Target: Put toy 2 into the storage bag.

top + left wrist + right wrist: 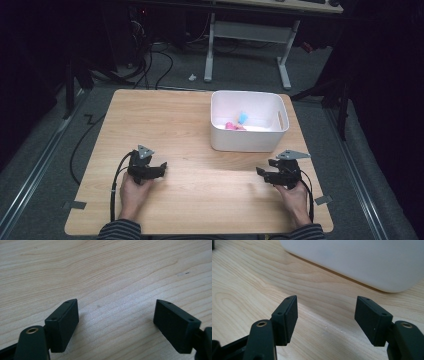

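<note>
Resting low on table (200,200) — L gripper (161,169) & R gripper (261,173) both jaws apart, empty.

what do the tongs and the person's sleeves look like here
Both tongs, left and right, are black handheld units, each topped by a grey three-cornered plate and trailing a black cable. Up close, each has two flat rectangular black pads with small screw holes along the edges, and a brass-ringed hole in the arm behind them. The person's sleeves are dark with thin light stripes.

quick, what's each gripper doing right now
left gripper: open, holding nothing, over the table
right gripper: open, holding nothing, facing the white bin
</note>
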Demonstrator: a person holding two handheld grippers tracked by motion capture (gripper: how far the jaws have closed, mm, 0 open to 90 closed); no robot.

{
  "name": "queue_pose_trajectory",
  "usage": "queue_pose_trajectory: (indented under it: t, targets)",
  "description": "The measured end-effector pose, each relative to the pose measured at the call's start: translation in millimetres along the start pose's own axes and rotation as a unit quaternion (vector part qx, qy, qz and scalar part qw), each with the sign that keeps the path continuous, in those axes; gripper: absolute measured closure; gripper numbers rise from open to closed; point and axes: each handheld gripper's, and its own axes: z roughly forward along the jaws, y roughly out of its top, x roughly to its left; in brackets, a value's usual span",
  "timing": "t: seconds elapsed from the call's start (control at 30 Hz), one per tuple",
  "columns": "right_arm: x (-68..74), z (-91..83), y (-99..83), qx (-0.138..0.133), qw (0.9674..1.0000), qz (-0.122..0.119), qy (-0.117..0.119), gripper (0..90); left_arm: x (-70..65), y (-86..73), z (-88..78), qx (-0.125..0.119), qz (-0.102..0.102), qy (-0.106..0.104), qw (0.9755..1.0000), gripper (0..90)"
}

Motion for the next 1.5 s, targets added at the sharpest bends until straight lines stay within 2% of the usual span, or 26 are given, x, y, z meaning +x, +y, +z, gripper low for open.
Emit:
queue_pose_trajectory:
  t: [0.53,0.73,0.9,1.03,1.13,1.3,1.5]
  targets:
    - [-5.6,16.1,-5.2,0.015,0.9997,0.008,-0.015,35.8,0.0,0.0,0.0,0.0,0.0,0.001,1.0,20.5]
    - [-6.0,22.8,-6.0,0.019,0.9996,0.002,-0.022,35.9,0.0,0.0,0.0,0.0,0.0,0.001,1.0,20.5]
    - [-4.0,28.8,-8.1,0.028,0.9983,-0.017,-0.049,37.2,-0.1,0.2,0.2,0.0,-0.001,0.001,1.0,20.5]
    - [-6.0,32.3,-11.0,0.026,0.998,-0.021,-0.055,36.8,-0.1,0.2,0.2,0.0,0.0,0.002,1.0,20.5]
    - [-6.3,35.8,-13.6,0.03,0.9977,-0.023,-0.056,35.8,-0.1,0.1,0.2,0.0,0.0,0.002,1.0,20.5]
    - [-8.2,38.5,-18.0,0.011,0.9988,-0.022,-0.043,29.5,-0.2,0.1,0.1,0.0,0.0,0.002,1.0,20.5]
    - [-8.7,39.2,-19.0,0.005,0.9988,-0.028,-0.04,29.1,-0.4,0.1,0.0,0.001,0.0,0.002,1.0,20.3]
